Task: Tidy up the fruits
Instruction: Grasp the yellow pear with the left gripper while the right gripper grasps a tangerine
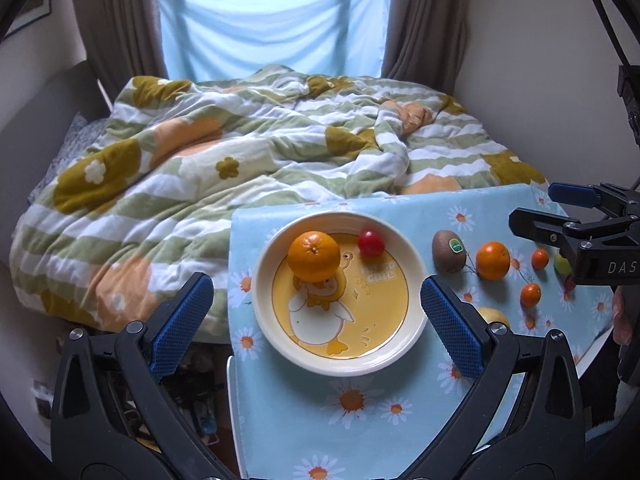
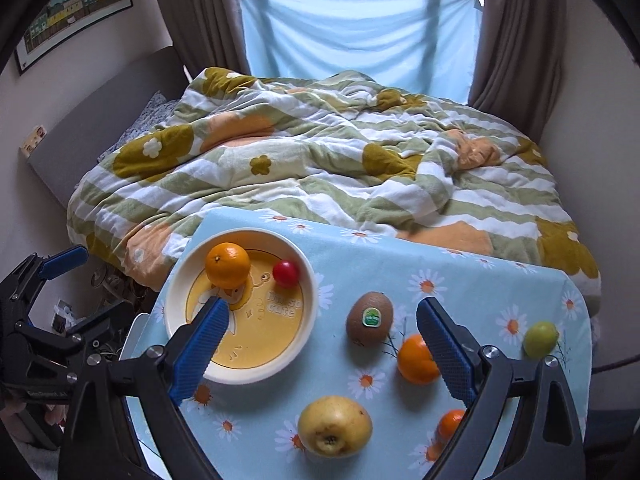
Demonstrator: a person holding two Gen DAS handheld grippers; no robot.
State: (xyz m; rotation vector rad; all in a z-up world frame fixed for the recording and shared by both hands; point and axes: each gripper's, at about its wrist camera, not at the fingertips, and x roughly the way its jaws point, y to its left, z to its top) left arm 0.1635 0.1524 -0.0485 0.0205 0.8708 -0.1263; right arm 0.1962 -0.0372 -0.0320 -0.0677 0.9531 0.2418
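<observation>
Hand-held grippers [image 1: 316, 316] [image 2: 322, 354] wide open, empty.

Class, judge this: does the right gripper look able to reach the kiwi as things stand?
Probably yes. The right gripper is open, and the kiwi lies between its fingers' lines with nothing covering it; an orange sits close beside.

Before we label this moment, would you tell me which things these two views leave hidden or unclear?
- Yellow pear: left wrist view, mostly behind that gripper's right finger.
- Small orange: right wrist view, partly hidden by the right gripper's arm.
- Green fruit: left wrist view, mostly covered by the right gripper; its kind is unclear.
- Dark red thing beneath it: too little shows to identify.
- Plate lettering: too blurred to read fully.
</observation>
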